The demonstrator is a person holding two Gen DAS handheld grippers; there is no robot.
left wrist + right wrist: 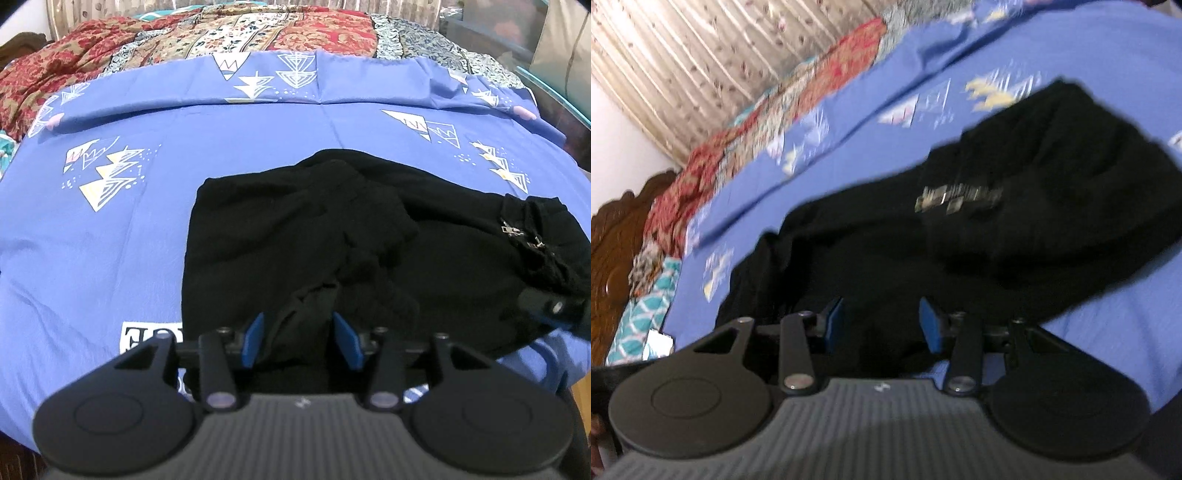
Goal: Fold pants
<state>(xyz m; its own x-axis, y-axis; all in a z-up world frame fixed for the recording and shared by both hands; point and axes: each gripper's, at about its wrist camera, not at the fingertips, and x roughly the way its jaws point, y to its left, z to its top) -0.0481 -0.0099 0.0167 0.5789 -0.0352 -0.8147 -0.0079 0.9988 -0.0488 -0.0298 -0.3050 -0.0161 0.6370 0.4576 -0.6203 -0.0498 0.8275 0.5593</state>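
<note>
Here, one pair of black pants [369,236] lies bunched on a blue bedsheet [110,258] that covers the bed. The cloth is dark and matte, heaped in soft folds rather than flat. In the left wrist view a small metal zipper or clasp [511,232] glints near the right end of the heap, by a ruffled edge that looks like the waistband. The pants fill the middle and lower right of that frame, and their long axis runs roughly left to right, with the waistband end toward the right edge.

The left gripper [300,339] sits at the lower middle, its two blue fingers [255,343] partly apart. A fold of black cloth rises between them, but the pads do not appear to press on it. At the right edge of that frame part of the right gripper [546,306] shows over the pants.

The right wrist view is blurred by motion. The pants [997,229] run there from lower left to upper right, the metal piece [956,197] a smear near the middle. The right gripper [881,325] has its two blue fingers [931,325] partly apart over the near edge of the cloth; whether they grip any of it cannot be told.

One patterned red quilt [184,40] lies along the top of the left wrist frame, beyond the blue sheet.
</note>
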